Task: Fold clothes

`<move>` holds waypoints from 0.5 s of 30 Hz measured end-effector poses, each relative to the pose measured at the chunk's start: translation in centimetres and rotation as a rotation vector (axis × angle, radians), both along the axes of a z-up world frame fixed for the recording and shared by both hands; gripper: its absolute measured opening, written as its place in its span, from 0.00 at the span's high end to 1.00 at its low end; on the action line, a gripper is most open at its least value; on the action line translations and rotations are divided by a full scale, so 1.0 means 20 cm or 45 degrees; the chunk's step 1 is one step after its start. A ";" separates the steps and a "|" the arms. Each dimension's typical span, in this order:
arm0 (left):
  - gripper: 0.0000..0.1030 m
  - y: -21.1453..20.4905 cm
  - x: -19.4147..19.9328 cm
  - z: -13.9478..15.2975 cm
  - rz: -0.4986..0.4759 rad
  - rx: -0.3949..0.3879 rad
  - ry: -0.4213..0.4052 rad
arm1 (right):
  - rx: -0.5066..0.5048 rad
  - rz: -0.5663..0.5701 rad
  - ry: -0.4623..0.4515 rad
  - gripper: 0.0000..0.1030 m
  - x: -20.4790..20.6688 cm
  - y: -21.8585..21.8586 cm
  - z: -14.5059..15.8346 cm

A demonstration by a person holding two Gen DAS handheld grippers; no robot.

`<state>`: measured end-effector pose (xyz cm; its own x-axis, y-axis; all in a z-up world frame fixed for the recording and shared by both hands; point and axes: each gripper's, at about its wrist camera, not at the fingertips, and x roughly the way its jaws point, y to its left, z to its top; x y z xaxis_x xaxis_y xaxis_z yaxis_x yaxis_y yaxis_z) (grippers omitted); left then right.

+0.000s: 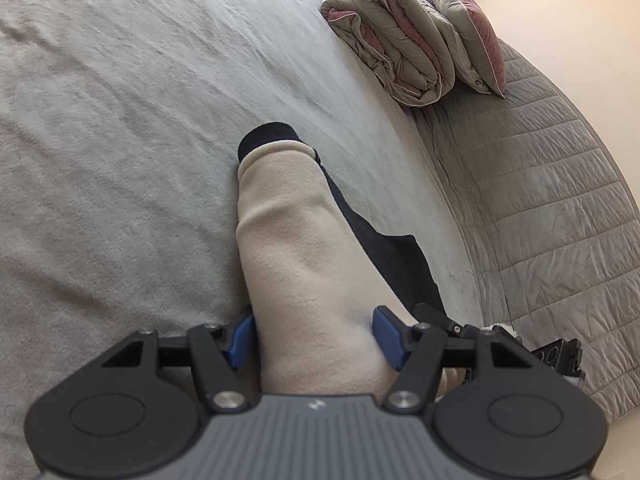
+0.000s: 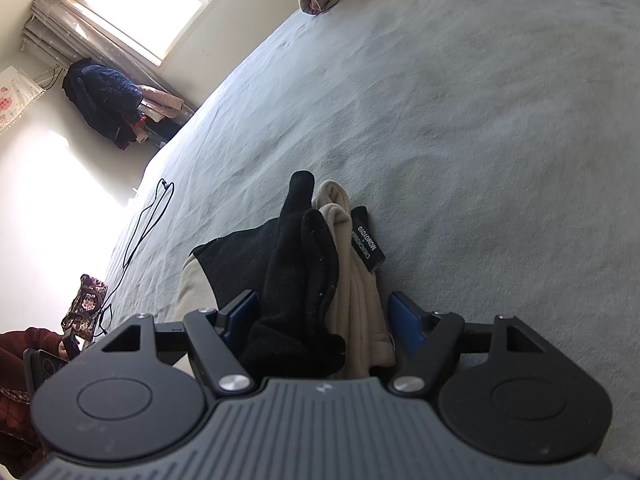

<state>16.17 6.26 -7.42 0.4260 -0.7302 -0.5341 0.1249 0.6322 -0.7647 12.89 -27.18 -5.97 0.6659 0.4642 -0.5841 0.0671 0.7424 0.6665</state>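
A beige fleece garment with black parts lies on the grey bed (image 1: 120, 140). In the left wrist view one beige sleeve (image 1: 288, 240) with a black cuff (image 1: 264, 136) stretches away from me. My left gripper (image 1: 314, 338) has its blue pads (image 1: 386, 336) pressed against both sides of the sleeve, which narrows between them. In the right wrist view a bunched black and beige part of the garment (image 2: 320, 280), with a black label (image 2: 368, 244), stands gathered between the pads of my right gripper (image 2: 322, 322). The cloth fills the gap between those pads.
A folded quilt (image 1: 392, 40) and a pillow (image 1: 464, 28) lie at the bed's far end beside a quilted grey headboard (image 1: 540, 200). A black cable (image 2: 148, 220) and a patterned pouch (image 2: 86, 306) lie near the bed's left edge. A person's red sleeve (image 2: 20, 344) shows at lower left.
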 end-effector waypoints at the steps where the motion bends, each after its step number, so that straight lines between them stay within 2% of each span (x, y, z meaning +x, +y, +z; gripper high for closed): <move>1: 0.39 0.00 0.00 0.00 -0.001 -0.001 0.000 | 0.001 -0.001 0.000 0.27 0.00 0.00 0.00; 15: 0.39 0.00 0.01 -0.01 -0.002 -0.003 -0.001 | 0.009 -0.008 -0.004 0.27 -0.01 0.01 -0.01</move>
